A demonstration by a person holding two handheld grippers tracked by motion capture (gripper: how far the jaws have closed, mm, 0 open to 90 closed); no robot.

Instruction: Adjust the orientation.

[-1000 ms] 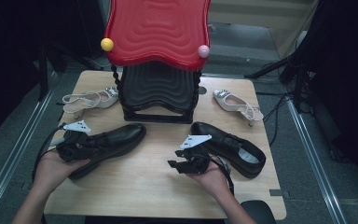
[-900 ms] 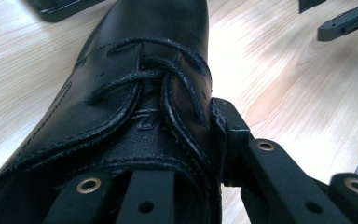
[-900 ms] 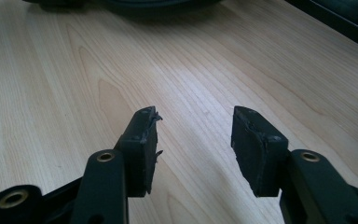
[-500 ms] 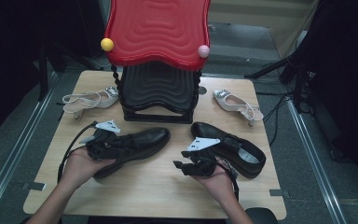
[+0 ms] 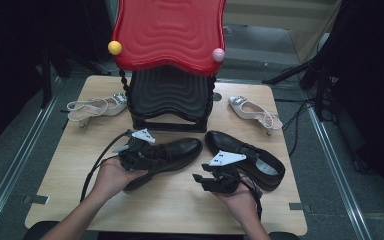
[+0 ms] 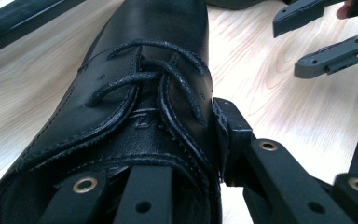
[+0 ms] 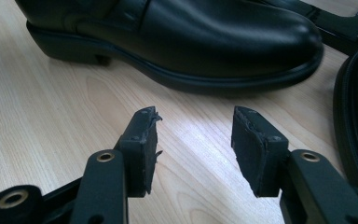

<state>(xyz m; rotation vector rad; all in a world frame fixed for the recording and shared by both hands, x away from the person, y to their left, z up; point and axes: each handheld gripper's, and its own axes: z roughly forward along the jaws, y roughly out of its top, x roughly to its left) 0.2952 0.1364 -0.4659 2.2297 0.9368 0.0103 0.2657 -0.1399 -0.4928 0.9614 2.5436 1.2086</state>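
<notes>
The left gripper clamps the black lace-up shoe at its collar; the right gripper gapes empty just beside it.

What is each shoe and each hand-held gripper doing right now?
Left hand-held gripper: shut on the left black shoe.
Left black shoe: gripped at its laced opening.
Right hand-held gripper: open, holding nothing.
Right black shoe: upright on the table, not gripped.
Two white heeled sandals: untouched on the table.
</notes>
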